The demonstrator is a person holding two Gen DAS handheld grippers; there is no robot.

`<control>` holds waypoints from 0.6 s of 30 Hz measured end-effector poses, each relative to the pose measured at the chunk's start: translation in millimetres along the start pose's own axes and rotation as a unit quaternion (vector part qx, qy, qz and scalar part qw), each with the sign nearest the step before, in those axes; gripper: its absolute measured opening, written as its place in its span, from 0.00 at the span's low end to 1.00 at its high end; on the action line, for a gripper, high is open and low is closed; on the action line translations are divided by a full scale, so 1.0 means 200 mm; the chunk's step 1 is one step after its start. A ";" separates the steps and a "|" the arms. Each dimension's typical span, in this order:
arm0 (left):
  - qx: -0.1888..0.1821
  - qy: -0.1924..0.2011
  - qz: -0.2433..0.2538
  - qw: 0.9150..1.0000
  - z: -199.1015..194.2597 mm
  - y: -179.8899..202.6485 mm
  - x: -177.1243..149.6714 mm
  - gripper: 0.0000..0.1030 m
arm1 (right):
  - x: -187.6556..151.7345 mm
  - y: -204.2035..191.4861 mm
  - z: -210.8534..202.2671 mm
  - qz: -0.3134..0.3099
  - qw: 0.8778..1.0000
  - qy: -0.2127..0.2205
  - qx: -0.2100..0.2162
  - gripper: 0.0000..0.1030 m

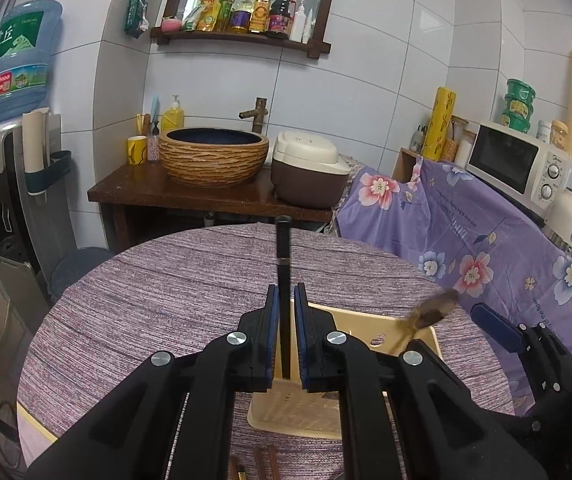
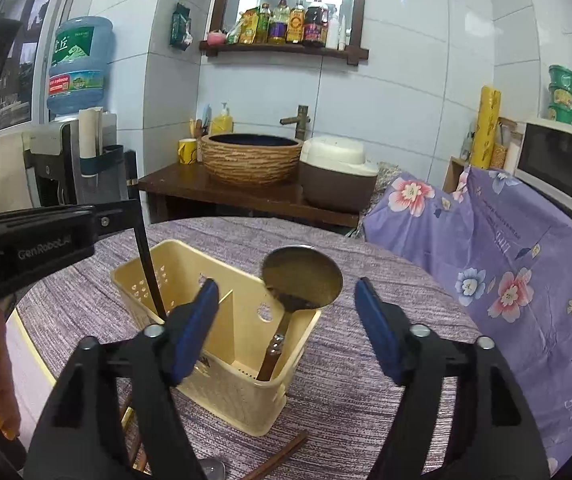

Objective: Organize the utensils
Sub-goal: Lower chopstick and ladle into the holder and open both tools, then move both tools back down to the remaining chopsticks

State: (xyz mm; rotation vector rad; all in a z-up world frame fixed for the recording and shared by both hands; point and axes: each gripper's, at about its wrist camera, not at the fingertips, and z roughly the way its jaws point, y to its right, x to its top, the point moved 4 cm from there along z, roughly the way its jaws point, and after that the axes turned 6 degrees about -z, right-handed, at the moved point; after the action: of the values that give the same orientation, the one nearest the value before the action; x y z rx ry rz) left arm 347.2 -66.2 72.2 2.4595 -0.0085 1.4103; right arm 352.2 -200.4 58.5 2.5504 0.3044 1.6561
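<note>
**Chopstick poised over the holder**

A black chopstick [image 1: 283,264] is clamped by the left gripper [image 1: 286,336], its tip inside the beige holder [image 2: 241,392] (spoon [image 2: 302,280] already stowed). The right gripper [image 2: 286,320] is spread, empty. If tilted, the light holder could be tipped.

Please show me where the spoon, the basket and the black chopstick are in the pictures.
spoon [image 2: 302,274]: right wrist view, middle of its bowl.
basket [image 2: 241,396]: right wrist view, its near outer wall.
black chopstick [image 1: 283,248]: left wrist view, upper shaft above the left gripper [image 1: 286,312].
</note>
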 end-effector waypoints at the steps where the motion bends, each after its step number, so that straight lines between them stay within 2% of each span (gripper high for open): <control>1: -0.001 0.003 0.001 1.000 -0.03 0.00 0.00 0.19 | 0.00 0.00 -0.01 0.000 1.000 0.001 -0.001 0.70; 3: 0.003 0.013 0.001 1.000 -0.09 -0.02 -0.02 0.48 | 0.00 0.01 -0.05 0.001 1.000 0.001 -0.009 0.70; 4: 0.004 0.018 0.001 1.000 -0.13 -0.03 -0.03 0.52 | 0.00 0.01 -0.08 0.002 1.000 0.001 -0.013 0.72; 6: 0.007 0.021 0.000 1.000 -0.18 -0.05 -0.07 0.57 | -0.02 0.02 -0.13 0.003 1.000 0.003 -0.018 0.75; 10: 0.020 0.002 -0.005 1.000 -0.27 -0.14 -0.20 0.65 | -0.11 0.02 -0.25 0.007 1.000 -0.011 -0.020 0.81; 13: 0.032 -0.010 -0.006 0.999 -0.32 -0.20 -0.30 0.70 | -0.21 0.02 -0.32 0.014 0.999 -0.035 -0.022 0.86; 18: 0.073 -0.039 0.015 0.996 -0.36 -0.28 -0.52 0.73 | -0.41 -0.01 -0.38 0.025 0.996 -0.081 -0.020 0.87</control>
State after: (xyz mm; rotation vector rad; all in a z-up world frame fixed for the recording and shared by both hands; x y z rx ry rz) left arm 241.3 -8.0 4.3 2.6434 0.0421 1.3722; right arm 250.1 -218.7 15.7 2.6616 0.1958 1.4441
